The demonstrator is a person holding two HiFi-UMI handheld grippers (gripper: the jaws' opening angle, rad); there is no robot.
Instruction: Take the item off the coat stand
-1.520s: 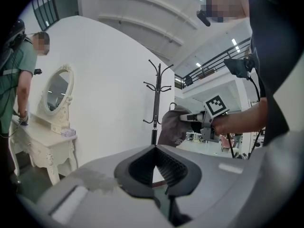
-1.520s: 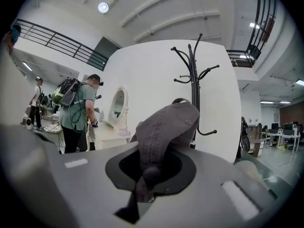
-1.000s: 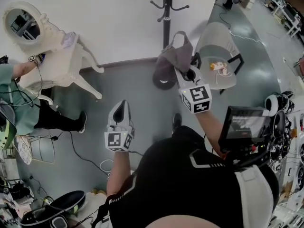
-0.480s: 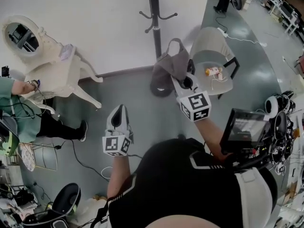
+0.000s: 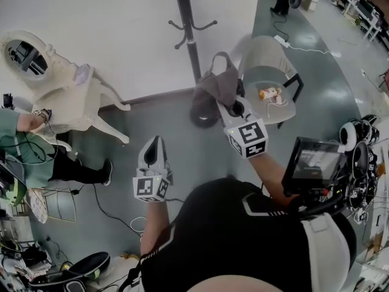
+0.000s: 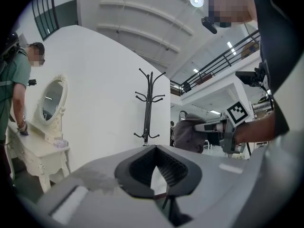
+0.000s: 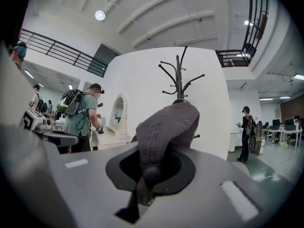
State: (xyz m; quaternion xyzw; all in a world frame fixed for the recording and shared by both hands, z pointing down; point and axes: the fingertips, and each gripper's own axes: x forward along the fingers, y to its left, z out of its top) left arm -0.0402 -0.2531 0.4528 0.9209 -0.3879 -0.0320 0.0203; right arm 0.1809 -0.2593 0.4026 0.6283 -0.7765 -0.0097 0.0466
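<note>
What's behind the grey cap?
Behind the cap stands the black coat stand, its hooks poking out above, against a white wall. The cap covers most of the pole, so that part is hidden.

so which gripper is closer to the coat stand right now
Right. The right gripper, shut on the grey cap, is close in front of the coat stand. The left gripper, shut and empty, sits farther back and off to the stand's left.

No legible text or labels
</note>
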